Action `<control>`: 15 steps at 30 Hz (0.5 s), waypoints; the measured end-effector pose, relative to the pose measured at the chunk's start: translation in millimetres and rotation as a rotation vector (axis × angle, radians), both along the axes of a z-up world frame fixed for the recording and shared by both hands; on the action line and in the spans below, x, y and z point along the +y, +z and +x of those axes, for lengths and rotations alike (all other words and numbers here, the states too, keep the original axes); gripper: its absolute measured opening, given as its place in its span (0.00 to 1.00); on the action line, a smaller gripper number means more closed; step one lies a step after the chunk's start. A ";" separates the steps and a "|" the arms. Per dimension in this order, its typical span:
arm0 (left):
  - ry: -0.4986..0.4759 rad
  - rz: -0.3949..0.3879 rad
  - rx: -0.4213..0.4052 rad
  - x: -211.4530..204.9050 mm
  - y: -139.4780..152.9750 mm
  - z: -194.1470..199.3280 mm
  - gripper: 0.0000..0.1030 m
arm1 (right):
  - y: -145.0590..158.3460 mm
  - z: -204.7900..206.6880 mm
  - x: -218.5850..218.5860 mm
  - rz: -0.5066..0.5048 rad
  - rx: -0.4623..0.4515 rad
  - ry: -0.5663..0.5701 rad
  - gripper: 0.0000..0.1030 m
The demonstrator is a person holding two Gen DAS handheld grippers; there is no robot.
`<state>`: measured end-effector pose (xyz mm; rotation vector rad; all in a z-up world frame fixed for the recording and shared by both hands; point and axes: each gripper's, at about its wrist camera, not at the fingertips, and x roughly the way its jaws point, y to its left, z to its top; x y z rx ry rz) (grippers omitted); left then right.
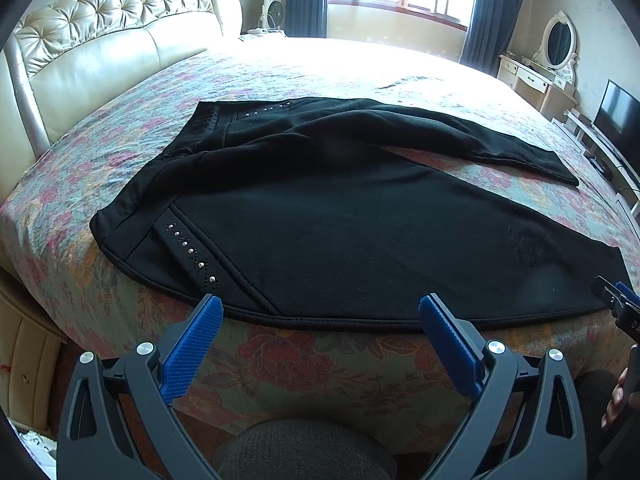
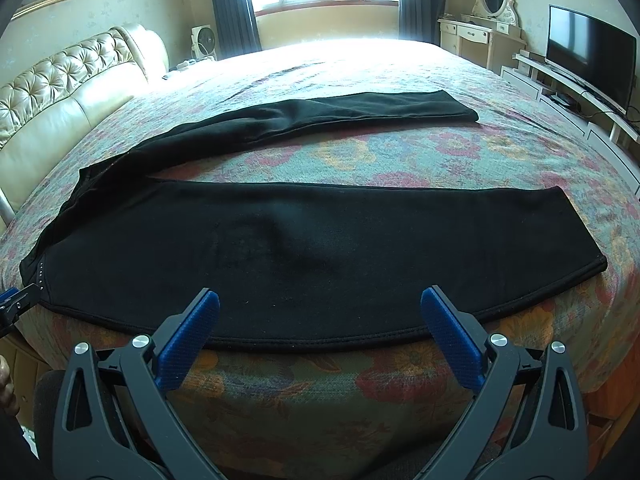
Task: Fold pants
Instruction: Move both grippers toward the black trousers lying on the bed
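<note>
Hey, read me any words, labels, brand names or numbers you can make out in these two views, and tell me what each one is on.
"D": white lettering cut off by the frame edge on the right tool, seen at the right edge of the left wrist view; only that first letter reads.
Black pants: metal studs only, no readable label.
Television: screen dark, no legible brand.
Fan: too small to read anything.
Nothing else legible.

My black pants [image 1: 320, 216] carry silver studs [image 1: 188, 246]; the bedspread [image 1: 300, 364] blooms red, orange and teal. My left hand-held gripper [image 1: 320, 312] has blue pads [image 1: 192, 350] on dark grey arms.
</note>
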<state>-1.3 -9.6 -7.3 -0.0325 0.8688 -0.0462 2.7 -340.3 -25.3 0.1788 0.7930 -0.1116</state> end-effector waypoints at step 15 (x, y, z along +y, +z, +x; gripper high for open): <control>-0.116 -0.043 -0.004 -15.3 5.1 -2.3 0.95 | -1.8 -0.9 2.4 0.010 0.006 0.009 0.98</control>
